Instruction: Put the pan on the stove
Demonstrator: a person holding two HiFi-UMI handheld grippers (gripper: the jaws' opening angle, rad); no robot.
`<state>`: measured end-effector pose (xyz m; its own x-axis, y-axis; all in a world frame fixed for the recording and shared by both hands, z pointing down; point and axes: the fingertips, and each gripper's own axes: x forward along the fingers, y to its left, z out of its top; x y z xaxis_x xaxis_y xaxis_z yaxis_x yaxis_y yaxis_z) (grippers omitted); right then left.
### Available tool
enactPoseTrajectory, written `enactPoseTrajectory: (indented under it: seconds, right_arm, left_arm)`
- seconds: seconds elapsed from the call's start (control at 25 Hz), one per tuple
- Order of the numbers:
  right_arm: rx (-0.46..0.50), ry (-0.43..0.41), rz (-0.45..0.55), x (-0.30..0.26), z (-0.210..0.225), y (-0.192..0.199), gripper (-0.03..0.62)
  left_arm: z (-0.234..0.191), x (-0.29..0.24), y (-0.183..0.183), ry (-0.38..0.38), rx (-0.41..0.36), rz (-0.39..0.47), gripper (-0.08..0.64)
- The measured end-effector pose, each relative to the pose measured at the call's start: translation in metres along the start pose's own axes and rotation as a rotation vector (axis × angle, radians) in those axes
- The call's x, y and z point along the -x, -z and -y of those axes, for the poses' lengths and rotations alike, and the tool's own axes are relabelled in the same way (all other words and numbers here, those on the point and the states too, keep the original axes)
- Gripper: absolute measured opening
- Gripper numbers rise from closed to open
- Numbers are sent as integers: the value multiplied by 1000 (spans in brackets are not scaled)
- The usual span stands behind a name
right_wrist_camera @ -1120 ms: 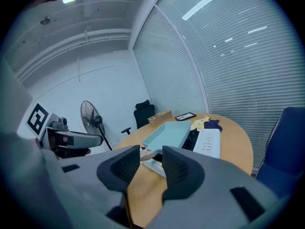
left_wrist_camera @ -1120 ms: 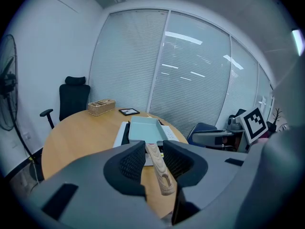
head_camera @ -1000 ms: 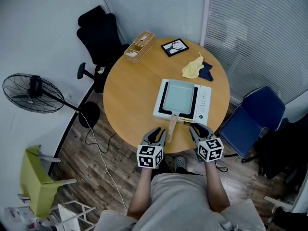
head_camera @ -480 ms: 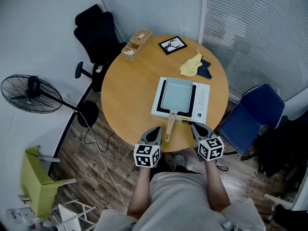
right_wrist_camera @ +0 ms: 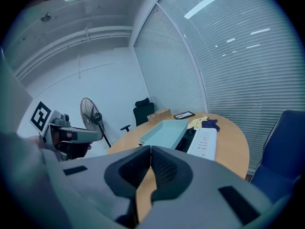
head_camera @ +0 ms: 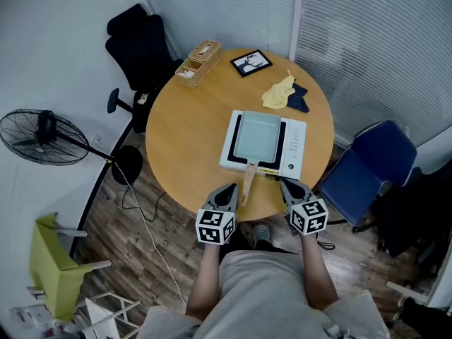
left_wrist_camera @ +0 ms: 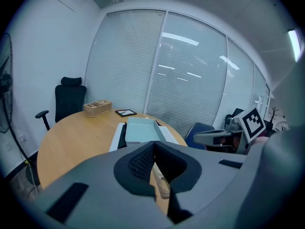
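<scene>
from where i stand, the person's hands are hidden under the marker cubes. what lies in the woven basket tray [head_camera: 198, 57], well beyond the white flat stove [head_camera: 296, 147] and to its left at the table's rim, is too small to tell, beyond something pale. most of the stove's dark cooking plate is covered, and only black strips show along two sides. in the left gripper view, the near end of the pan's handle is cut off behind the gripper's own body.

the pale blue-green rectangular pan [head_camera: 258, 136] sits on the stove, which rests on the round wooden table [head_camera: 180, 140]. the pan's inside shows only its own pale floor. its wooden handle [head_camera: 248, 182] juts past the stove's near edge toward the person.

the left gripper [head_camera: 228, 191] hangs just left of the handle's end, jaws pressed together on nothing; i cannot tell whether it touches the wood. the right gripper [head_camera: 288, 186] hangs by the stove's near right corner, right of the handle and apart from it, its jaws also closed and empty.

beyond the stove lie a black framed picture [head_camera: 251, 62] and a yellow cloth [head_camera: 277, 94] touching a dark blue cloth [head_camera: 298, 100].
</scene>
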<state>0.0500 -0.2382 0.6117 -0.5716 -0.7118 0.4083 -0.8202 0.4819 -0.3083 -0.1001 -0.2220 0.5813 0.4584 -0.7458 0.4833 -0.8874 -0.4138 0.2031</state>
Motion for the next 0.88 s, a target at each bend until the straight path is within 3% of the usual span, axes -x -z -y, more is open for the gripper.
enactPoseTrajectory:
  seconds: [0.88]
  right_arm:
    - [41, 15, -6, 8, -1, 2, 25]
  left_arm:
    - [-1, 0, 13, -22, 27, -47, 28]
